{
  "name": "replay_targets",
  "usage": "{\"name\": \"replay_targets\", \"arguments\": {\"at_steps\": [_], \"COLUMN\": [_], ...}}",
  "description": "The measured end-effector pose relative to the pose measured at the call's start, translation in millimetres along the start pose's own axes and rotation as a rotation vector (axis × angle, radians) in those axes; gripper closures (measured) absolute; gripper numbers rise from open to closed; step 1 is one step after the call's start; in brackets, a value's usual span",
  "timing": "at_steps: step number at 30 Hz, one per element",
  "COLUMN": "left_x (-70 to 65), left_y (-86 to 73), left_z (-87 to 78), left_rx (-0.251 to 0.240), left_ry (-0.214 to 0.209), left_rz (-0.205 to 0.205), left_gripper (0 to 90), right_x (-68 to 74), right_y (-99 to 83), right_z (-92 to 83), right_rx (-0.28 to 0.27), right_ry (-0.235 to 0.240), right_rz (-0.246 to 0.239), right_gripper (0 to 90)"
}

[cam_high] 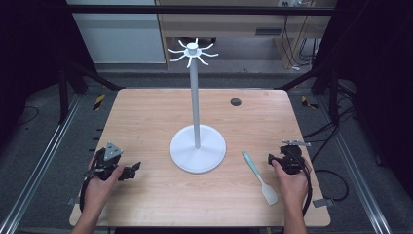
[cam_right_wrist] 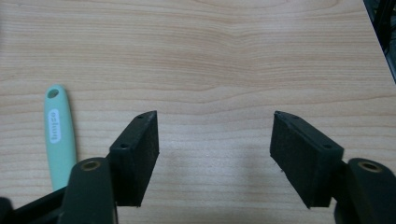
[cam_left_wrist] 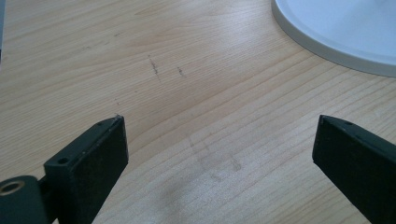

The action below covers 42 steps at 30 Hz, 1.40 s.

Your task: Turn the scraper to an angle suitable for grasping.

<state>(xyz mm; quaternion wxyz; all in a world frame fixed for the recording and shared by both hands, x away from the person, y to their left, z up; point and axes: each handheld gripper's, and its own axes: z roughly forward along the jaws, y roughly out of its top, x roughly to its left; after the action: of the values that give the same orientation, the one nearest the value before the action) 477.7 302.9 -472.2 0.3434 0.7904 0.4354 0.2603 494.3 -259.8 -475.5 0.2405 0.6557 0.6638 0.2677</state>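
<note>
A white hook stand point(cam_high: 195, 102) rises from a round base point(cam_high: 185, 151) in the middle of the wooden table point(cam_high: 146, 112), with several curved hooks point(cam_high: 193, 51) at its top. A spatula point(cam_high: 258, 176) with a teal handle and white blade lies flat, right of the base. My left gripper point(cam_high: 133, 168) rests low at the front left, open, pointing towards the base. Its own view shows the gripper point(cam_left_wrist: 219, 122) over bare wood with the base rim point(cam_left_wrist: 345, 37) ahead. My right gripper point(cam_high: 287, 152) sits just right of the spatula, open and empty point(cam_right_wrist: 215, 114), the teal handle point(cam_right_wrist: 59, 133) left of its jaws.
A small dark round hole point(cam_high: 235, 102) marks the table's far right part. The table's right edge point(cam_right_wrist: 376, 32) runs close beside the right gripper. Metal rails point(cam_high: 44, 161) flank the table, and cables point(cam_high: 336, 175) lie on the floor at the right.
</note>
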Motion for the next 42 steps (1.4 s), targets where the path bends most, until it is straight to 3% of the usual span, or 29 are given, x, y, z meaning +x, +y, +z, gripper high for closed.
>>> {"name": "replay_targets", "arguments": {"at_steps": [2, 6, 13, 16, 18, 20, 26, 34, 42], "left_x": [0.0, 0.1, 0.7, 1.8, 2.6, 3.0, 2.3, 1.4, 0.5], "left_y": [-0.1, -0.2, -0.9, -1.3, -1.5, -1.8, -2.3, -1.3, -0.9], "left_z": [-0.1, 0.1, 0.1, -0.8, -0.9, -0.1, 0.2, 0.3, 0.8], "left_rx": [0.001, 0.004, 0.008, 0.007, 0.006, 0.009, 0.012, 0.014, 0.016], "left_ry": [0.001, 0.004, 0.007, 0.010, 0.013, 0.013, 0.011, 0.010, 0.004], "left_rz": [0.000, 0.002, 0.001, -0.005, -0.008, -0.010, -0.010, -0.003, 0.002], "left_gripper": [3.2, 3.2, 3.2, 3.2, 3.2, 3.3, 3.3, 3.4, 3.5], "right_x": [2.5, 16.9, 37.9, 41.9, 46.6, 49.9, 54.5, 62.6, 63.2], "right_y": [0.7, 6.1, 20.3, 25.7, 31.4, 33.9, 32.6, 24.2, 20.4], "right_z": [-0.6, -6.0, -13.7, -13.4, -8.0, -3.0, 7.0, 9.8, 13.9], "right_rx": [-0.002, -0.031, -0.058, -0.053, -0.007, 0.023, 0.020, 0.047, 0.078], "right_ry": [0.000, -0.022, 0.022, 0.022, 0.029, 0.037, 0.014, 0.111, 0.153], "right_rz": [0.002, -0.062, -0.154, -0.173, -0.189, -0.185, -0.191, -0.218, -0.223], "right_gripper": [35.2, 44.1, 51.9, 52.9, 55.0, 59.0, 67.8, 81.5, 90.0]}}
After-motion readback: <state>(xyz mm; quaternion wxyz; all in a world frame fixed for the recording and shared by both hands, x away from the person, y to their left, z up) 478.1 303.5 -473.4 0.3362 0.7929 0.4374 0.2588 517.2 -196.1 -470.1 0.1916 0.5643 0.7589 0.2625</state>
